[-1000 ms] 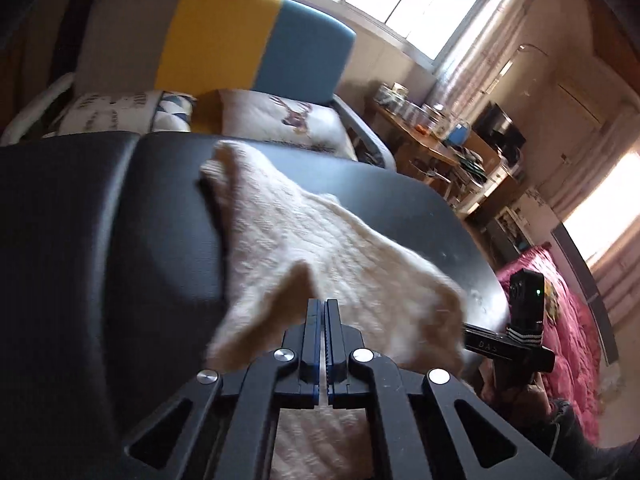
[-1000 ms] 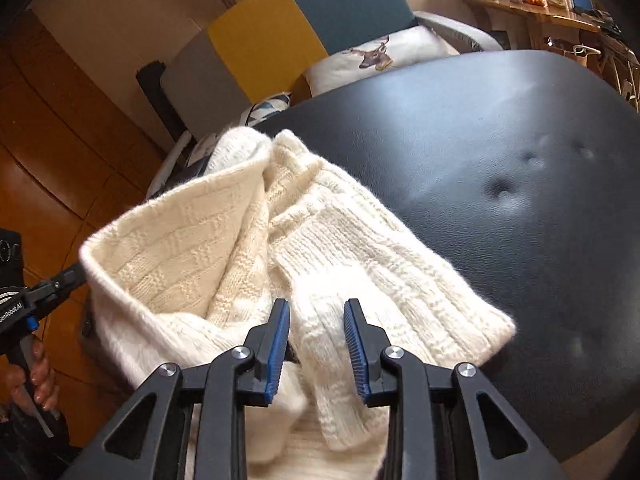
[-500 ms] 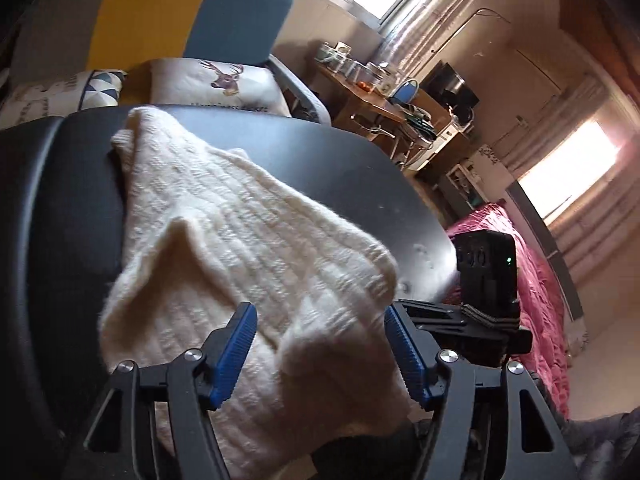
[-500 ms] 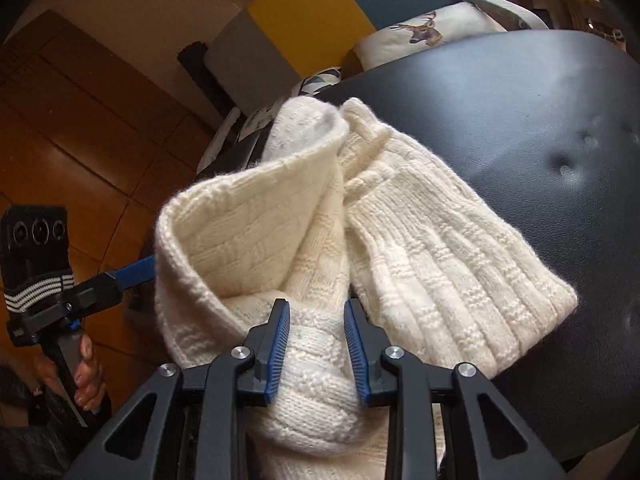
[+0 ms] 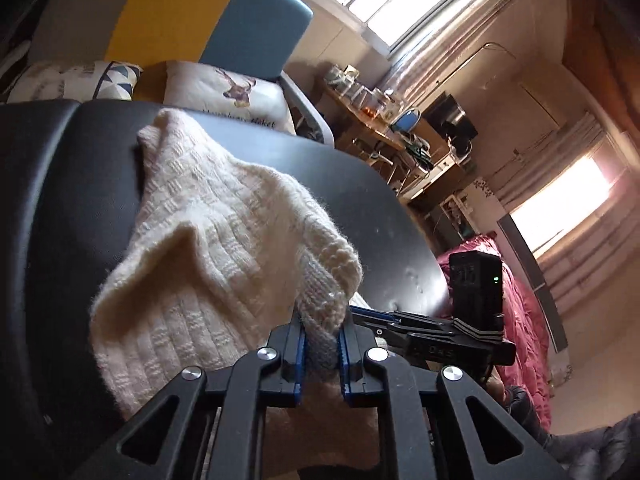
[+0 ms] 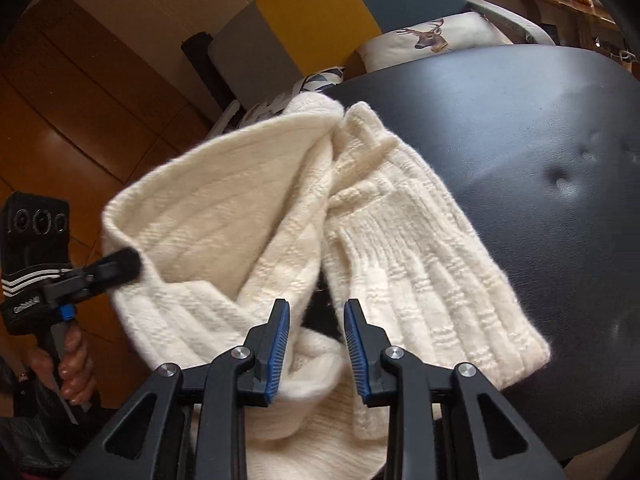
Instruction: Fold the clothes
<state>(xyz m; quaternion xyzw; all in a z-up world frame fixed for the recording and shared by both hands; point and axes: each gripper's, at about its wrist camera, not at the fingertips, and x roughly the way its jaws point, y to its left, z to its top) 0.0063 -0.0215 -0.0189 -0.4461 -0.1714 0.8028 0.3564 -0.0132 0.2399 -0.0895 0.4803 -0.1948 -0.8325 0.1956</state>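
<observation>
Left tongs (image 5: pixel 320 354) pinching cream sweater (image 5: pixel 208 248) — right tongs (image 6: pixel 317 344) spread, black table (image 6: pixel 540 120), deer cushion (image 5: pixel 236 88) behind.

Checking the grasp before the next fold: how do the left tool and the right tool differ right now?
The left tool is shut on a thick fold of the cream knit sweater; the right tool stands open with a gap between its pads. The left tool pinches the sweater at its edge; the right tool hovers over its middle, gripping nothing. Both have blue pads and black frames.
</observation>
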